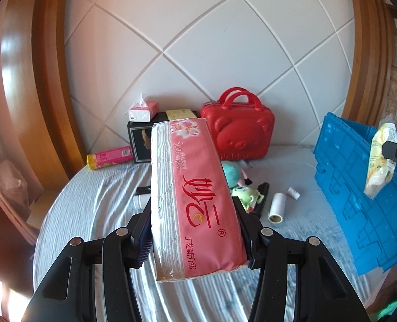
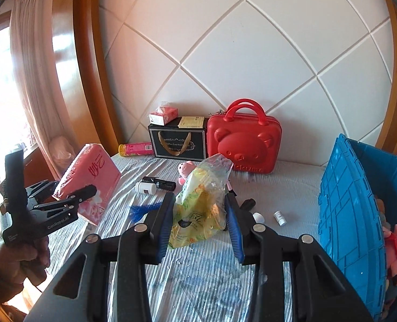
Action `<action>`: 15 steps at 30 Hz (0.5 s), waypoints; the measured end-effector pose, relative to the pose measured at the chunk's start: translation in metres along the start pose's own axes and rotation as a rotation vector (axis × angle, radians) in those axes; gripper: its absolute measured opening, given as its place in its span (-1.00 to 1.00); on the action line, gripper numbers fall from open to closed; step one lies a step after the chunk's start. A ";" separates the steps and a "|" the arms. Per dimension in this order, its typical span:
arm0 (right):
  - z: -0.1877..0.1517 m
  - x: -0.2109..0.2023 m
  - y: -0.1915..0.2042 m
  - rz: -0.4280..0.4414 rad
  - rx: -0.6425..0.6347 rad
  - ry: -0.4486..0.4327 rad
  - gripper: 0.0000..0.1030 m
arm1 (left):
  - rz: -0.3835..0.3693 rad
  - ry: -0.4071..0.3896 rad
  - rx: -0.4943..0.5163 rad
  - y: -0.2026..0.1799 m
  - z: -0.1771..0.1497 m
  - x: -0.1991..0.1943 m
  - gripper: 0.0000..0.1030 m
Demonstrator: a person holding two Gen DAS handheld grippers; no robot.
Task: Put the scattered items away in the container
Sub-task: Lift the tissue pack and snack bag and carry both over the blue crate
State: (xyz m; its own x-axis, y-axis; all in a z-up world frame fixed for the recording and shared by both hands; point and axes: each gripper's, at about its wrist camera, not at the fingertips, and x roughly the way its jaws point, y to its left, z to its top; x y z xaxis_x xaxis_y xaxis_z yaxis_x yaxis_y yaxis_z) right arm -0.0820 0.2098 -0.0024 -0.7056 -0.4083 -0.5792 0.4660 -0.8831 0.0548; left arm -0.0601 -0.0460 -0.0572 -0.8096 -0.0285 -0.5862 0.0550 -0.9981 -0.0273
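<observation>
My left gripper (image 1: 195, 237) clamps the pink tissue pack (image 1: 195, 190), printed "Soft clean paper", at frame centre. My right gripper (image 2: 201, 222) grips a yellow plastic bag (image 2: 201, 201). Only the right view shows toys inside the blue crate (image 2: 346, 209) at right, above the bed (image 2: 198, 281).

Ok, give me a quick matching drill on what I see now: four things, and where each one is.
Things:
1. pink tissue pack
2. yellow snack bag
3. red bear case
4. white bottle

Places:
A. lying on the bed sheet
B. in the right tongs
C. upright against the headboard
D. in the left tongs

Pairs: 1-D, 2-B, 3-C, 4-A
</observation>
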 end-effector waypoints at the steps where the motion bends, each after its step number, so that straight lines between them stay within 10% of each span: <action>1: 0.001 -0.003 0.000 0.006 -0.005 -0.004 -0.29 | 0.000 -0.003 0.003 -0.003 0.002 -0.002 -0.02; 15: -0.008 -0.039 -0.044 0.053 -0.012 -0.034 -0.29 | 0.022 -0.058 0.027 -0.062 0.015 -0.036 -0.02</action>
State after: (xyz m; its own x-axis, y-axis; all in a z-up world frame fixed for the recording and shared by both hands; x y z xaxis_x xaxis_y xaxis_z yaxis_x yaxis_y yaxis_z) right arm -0.0709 0.2664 0.0107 -0.6974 -0.4620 -0.5480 0.5093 -0.8574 0.0747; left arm -0.0431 0.0163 -0.0224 -0.8409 -0.0530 -0.5386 0.0581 -0.9983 0.0076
